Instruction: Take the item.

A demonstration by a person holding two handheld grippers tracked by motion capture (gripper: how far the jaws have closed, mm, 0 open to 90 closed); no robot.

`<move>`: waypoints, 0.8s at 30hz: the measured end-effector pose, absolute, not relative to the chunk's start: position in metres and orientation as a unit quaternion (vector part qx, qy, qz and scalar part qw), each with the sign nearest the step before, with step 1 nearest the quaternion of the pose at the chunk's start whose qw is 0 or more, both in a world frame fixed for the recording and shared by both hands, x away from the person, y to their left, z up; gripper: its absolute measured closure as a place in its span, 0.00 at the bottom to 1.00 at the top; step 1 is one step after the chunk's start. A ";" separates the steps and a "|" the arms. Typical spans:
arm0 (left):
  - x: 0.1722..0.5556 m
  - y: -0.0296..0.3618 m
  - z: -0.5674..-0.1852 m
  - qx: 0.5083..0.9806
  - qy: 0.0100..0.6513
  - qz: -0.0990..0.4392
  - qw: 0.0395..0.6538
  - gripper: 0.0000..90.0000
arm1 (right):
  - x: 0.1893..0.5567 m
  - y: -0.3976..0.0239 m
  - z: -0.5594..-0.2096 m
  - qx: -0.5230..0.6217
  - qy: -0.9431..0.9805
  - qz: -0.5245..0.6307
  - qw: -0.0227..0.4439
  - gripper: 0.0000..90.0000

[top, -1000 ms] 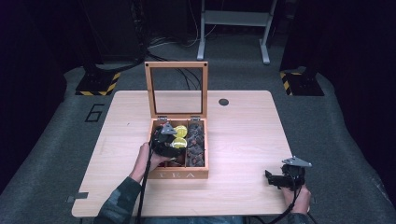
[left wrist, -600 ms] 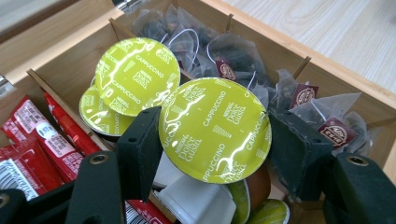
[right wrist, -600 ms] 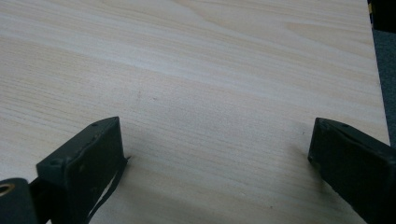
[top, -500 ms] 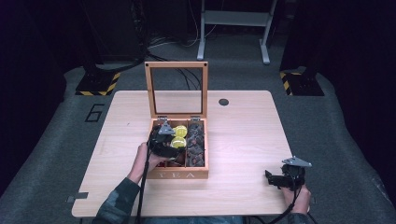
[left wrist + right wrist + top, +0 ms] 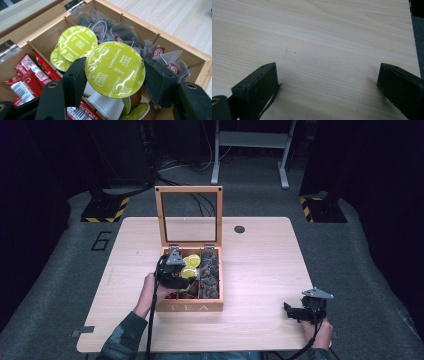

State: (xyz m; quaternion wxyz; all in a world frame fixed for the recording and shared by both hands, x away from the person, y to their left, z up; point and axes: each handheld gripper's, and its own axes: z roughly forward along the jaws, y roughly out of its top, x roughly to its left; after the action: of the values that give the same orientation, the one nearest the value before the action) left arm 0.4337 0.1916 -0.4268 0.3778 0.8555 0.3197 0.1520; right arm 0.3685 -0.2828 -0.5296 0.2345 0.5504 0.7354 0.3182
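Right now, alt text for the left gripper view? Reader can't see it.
The left gripper has its two black fingers clamped on a yellow-green cappuccino capsule over an open wooden tea box. More capsules lie behind it, red sachets to the left, tea bags in the far compartments.

High overview of table (image 5: pixel 260 270); close gripper views along jaws.

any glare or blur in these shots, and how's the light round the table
Left gripper view: sharp, with white glare streaks on the yellow-green capsule lid held in the left tool. Right gripper view: soft, the black jaws blurred against the evenly lit table. High view: the table is bright, the floor around it falls into darkness.
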 end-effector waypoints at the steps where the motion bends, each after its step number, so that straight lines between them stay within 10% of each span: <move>1: 0.433 0.193 -0.425 0.855 0.321 0.155 0.377 0.42 | 0.369 -0.283 -0.530 0.550 0.735 0.318 0.235 0.03; 24: 0.424 0.229 -0.408 0.832 0.350 0.185 0.389 0.42 | 0.369 -0.283 -0.530 0.551 0.735 0.318 0.234 0.03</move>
State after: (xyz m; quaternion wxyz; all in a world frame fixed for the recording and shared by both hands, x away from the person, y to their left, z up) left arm 0.4241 0.2286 -0.4077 0.3886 0.8321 0.3497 0.1854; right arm 0.3686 -0.2828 -0.5296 0.2344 0.5507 0.7352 0.3182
